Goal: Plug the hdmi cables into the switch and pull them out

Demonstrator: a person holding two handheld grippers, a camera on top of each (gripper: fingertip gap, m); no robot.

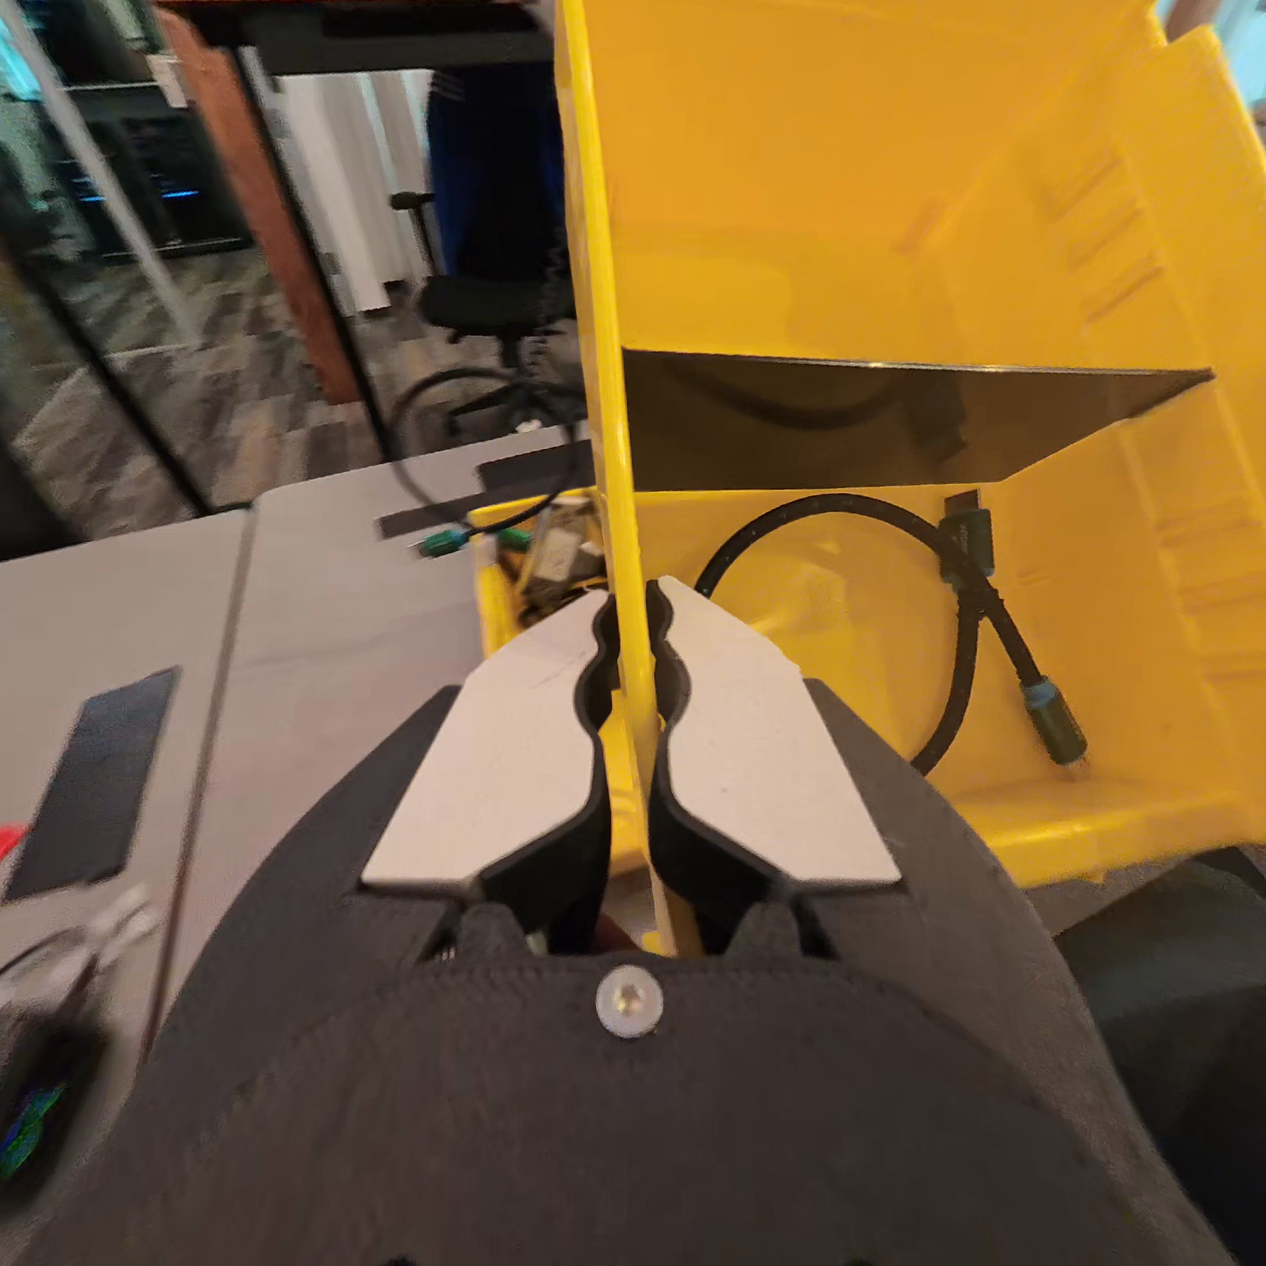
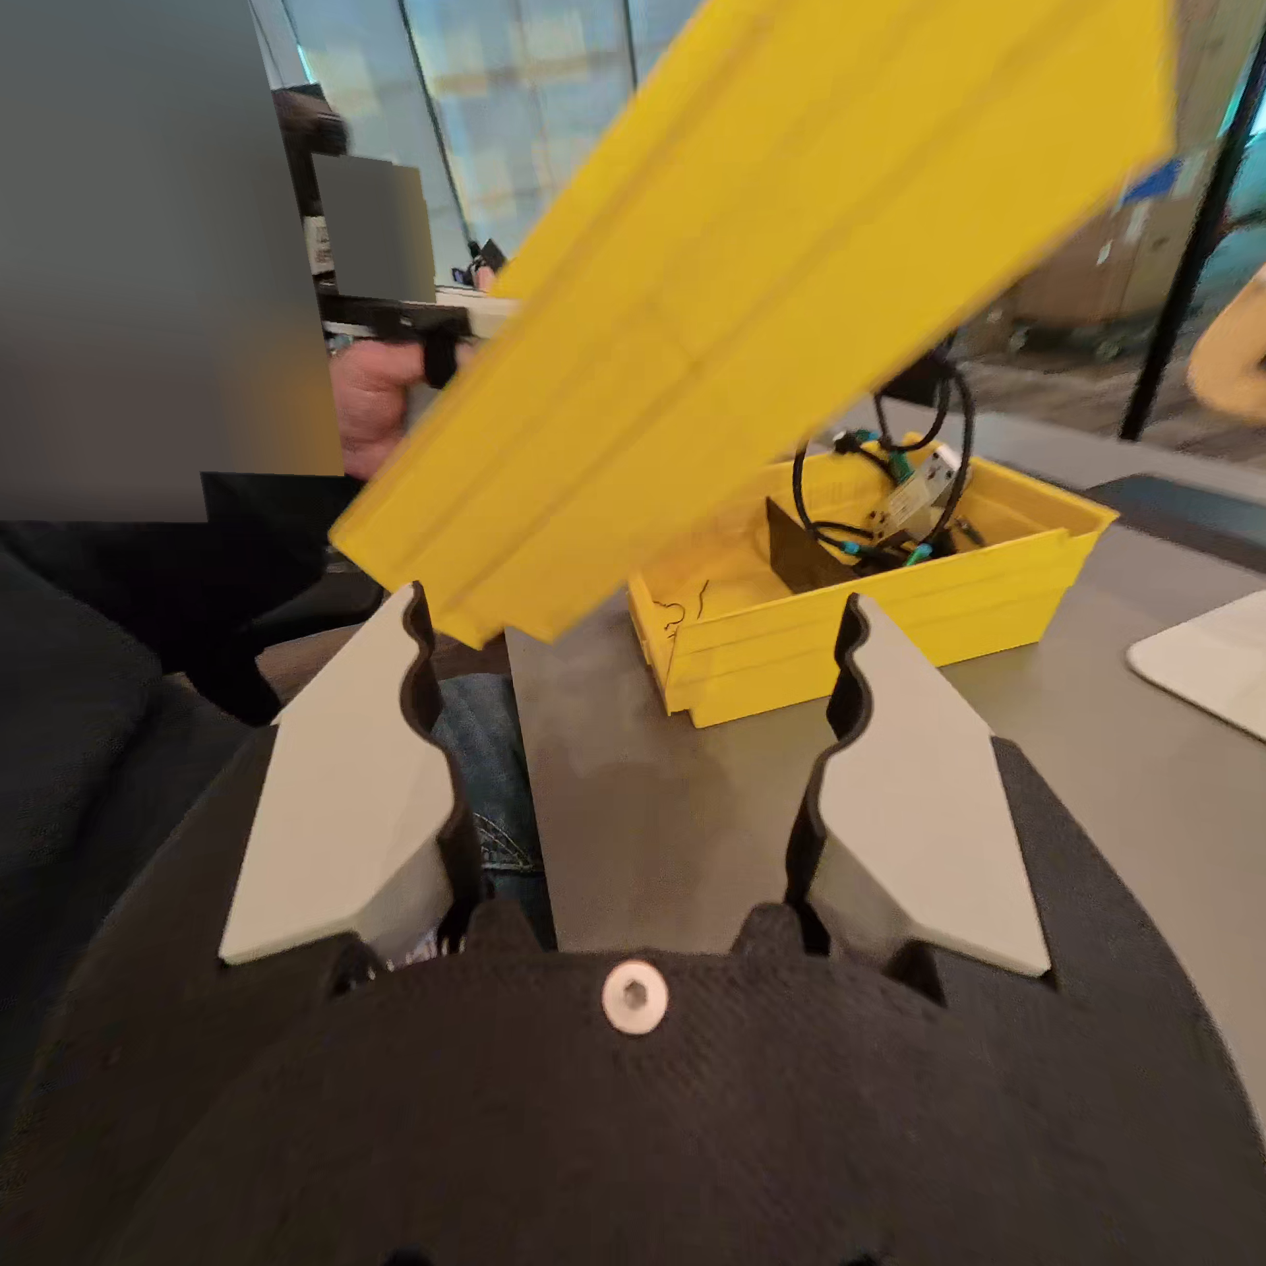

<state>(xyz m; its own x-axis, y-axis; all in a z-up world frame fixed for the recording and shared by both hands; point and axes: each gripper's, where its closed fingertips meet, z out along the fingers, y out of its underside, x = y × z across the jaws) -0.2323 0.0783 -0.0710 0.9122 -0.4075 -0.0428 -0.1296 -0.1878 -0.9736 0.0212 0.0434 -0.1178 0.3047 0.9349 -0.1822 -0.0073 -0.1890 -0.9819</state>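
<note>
Lying loose in the tilted bin [image 1: 856, 205], the cable [image 1: 959, 658] looks light and limp, so you should take it by a stiff plug [image 1: 1055, 726]. Your left gripper [image 1: 634, 603] is clenched on the bin's wall; the right gripper [image 2: 634, 603] gapes, holding nothing, with a second bin [image 2: 890, 616] on the table [image 2: 651, 788] beyond.

Yellow bin [image 1: 856, 205] holding a black cable [image 1: 959, 616] with teal-banded plugs; grey tabletop [image 2: 651, 788], a second yellow bin [image 2: 856, 651]
</note>
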